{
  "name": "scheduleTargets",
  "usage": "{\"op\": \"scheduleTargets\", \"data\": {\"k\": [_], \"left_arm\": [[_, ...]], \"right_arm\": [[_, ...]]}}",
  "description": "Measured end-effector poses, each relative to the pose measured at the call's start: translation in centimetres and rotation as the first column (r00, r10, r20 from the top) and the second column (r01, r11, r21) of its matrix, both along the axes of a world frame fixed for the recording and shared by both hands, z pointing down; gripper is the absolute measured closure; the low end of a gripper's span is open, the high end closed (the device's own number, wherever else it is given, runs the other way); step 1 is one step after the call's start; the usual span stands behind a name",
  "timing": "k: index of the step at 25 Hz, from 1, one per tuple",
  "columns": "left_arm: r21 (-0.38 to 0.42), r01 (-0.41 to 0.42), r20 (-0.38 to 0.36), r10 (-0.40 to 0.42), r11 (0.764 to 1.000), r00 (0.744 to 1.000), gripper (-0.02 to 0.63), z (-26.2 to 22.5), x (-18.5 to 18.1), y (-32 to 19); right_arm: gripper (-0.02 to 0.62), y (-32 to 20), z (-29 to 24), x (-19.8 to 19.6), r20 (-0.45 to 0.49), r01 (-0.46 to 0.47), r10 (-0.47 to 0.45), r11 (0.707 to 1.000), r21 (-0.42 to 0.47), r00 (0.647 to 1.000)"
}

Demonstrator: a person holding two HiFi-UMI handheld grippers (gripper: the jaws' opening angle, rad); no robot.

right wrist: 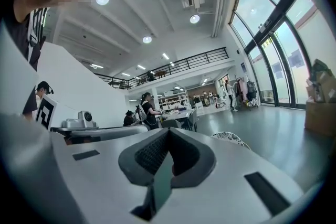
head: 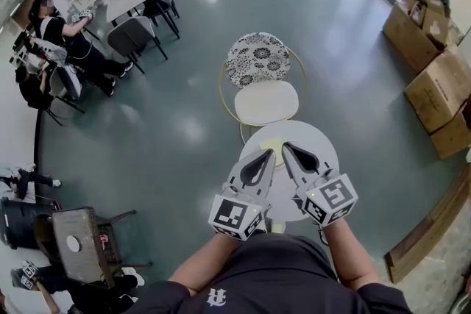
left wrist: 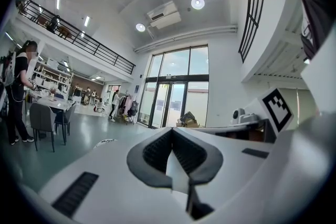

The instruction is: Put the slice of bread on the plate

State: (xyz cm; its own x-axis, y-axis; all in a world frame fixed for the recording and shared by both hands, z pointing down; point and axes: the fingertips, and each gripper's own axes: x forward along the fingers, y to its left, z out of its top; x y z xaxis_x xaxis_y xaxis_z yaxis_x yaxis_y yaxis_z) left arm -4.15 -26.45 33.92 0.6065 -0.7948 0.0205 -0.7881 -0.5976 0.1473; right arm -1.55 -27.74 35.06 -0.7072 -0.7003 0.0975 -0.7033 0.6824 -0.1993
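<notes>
In the head view both grippers are held side by side above a small round white table (head: 313,140). Between their tips a pale yellowish thing (head: 274,147) lies on the table, mostly hidden, and I cannot tell bread from plate there. My left gripper (head: 268,154) is shut, and so is my right gripper (head: 286,146). In the left gripper view the left gripper (left wrist: 170,131) has its jaws meeting with nothing between them, pointing level across the room. The right gripper (right wrist: 168,131) in its own view is likewise shut and empty. Neither gripper view shows bread or plate.
A chair with a white seat (head: 265,101) and patterned back (head: 257,57) stands just beyond the table. Cardboard boxes (head: 434,77) are stacked at the right. People sit at a table (head: 66,40) at the far left. Another chair (head: 81,243) stands at lower left.
</notes>
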Motion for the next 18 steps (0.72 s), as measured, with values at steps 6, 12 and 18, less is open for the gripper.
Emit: {"op": "scheduleTargets", "data": {"k": [6,12,18], "left_arm": [[0.024,0.002,0.003,-0.002,1.0,1.0,0.598,-1.0,0.5,0.2],[0.039,0.004,0.008,-0.004,0.999,1.0,0.598,-1.6,1.1,0.6],[0.049,0.007,0.011,-0.007,0.999,1.0,0.598,-1.5,1.2,0.8]], "right_arm": [[0.589,0.3,-1.1,0.4,0.001,0.0,0.0,1.0,0.024,1.0],[0.589,0.6,-1.7,0.8,0.004,0.005,-0.005,0.999,0.038,1.0],[0.589,0.8,-1.6,0.7,0.002,0.016,-0.016,0.999,0.048,1.0]]}}
